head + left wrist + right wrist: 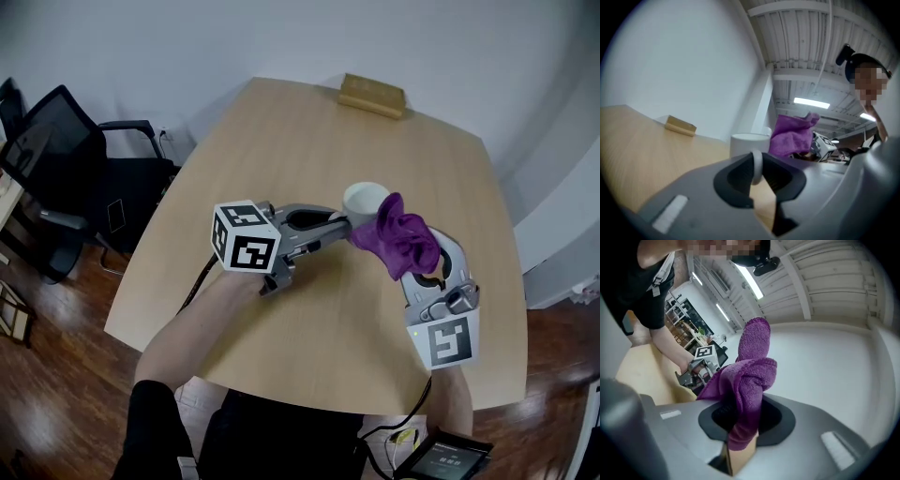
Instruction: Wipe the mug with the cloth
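Left gripper [339, 223] sits closest, jaws pinched on the handle [757, 166] of the white mug [364, 200], I'd guess to steady it over the table [281, 131]; can't tell if it's lifted or resting; right gripper [740, 420] is clamped on a bunched purple cloth [405, 234], wad right up against the mug's side, ready for wiping; count: one mug, one cloth, two grippers, one wooden block [372, 95] at the far edge, one black chair [66, 159]

Overhead light is bright and even; gripper views warp, darkening at edges.
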Available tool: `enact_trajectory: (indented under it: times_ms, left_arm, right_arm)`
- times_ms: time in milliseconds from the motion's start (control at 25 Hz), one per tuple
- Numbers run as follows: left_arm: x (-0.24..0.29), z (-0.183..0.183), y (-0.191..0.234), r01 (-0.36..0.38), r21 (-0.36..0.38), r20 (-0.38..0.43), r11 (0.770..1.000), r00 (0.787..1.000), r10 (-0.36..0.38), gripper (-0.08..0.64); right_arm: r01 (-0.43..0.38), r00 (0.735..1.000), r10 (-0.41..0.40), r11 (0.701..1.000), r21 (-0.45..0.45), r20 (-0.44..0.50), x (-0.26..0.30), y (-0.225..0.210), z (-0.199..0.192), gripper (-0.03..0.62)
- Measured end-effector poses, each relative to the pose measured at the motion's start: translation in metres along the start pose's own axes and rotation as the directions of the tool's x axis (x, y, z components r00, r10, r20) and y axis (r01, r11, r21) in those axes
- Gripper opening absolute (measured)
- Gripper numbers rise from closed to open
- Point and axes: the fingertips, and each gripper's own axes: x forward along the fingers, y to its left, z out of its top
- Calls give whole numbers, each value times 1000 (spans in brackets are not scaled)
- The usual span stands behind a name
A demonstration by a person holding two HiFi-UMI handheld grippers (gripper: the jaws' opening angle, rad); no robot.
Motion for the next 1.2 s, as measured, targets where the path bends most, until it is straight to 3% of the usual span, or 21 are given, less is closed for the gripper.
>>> enact_trajectory:
  times_ms: [160, 240, 440, 720, 840, 1000, 1120, 1200]
  left_arm:
    - [9, -8, -11, 30, 17, -20, 999, 999, -30, 71]
    - [7, -6, -10, 36, 9, -9, 999, 999, -36, 72]
    - [-2, 5, -8, 56, 13, 35, 998, 998, -56, 77]
    - [-18, 29, -7, 67, 14, 114, 998, 991, -68, 69]
    - [-18, 28, -4, 43, 43, 100, 998, 994, -47, 71]
    - [-16, 22, -2, 42, 44, 68, 998, 997, -44, 69]
    - [-8, 11, -11, 87, 55, 26, 995, 996, -88, 69]
    - [-3, 5, -20, 133, 69, 10, 989, 991, -134, 69]
  right_arm:
    - [-101, 991, 87, 985, -141, -103, 10, 27, -18, 77]
    - [-131, 985, 110, 977, -169, -132, 12, 36, -23, 76]
    - [-205, 967, 178, 969, -141, -182, 17, 53, -36, 75]
    - [-337, 907, 286, 933, -124, -309, 21, 75, -80, 75]
    - [-277, 937, 255, 959, -63, -236, 14, 49, -66, 77]
    - [-119, 993, 117, 990, -76, -28, -3, 7, -10, 77]
    - [-27, 998, 30, 998, -61, 58, -13, -5, 10, 77]
    - [-38, 998, 42, 997, -67, 55, -9, 1, 8, 77]
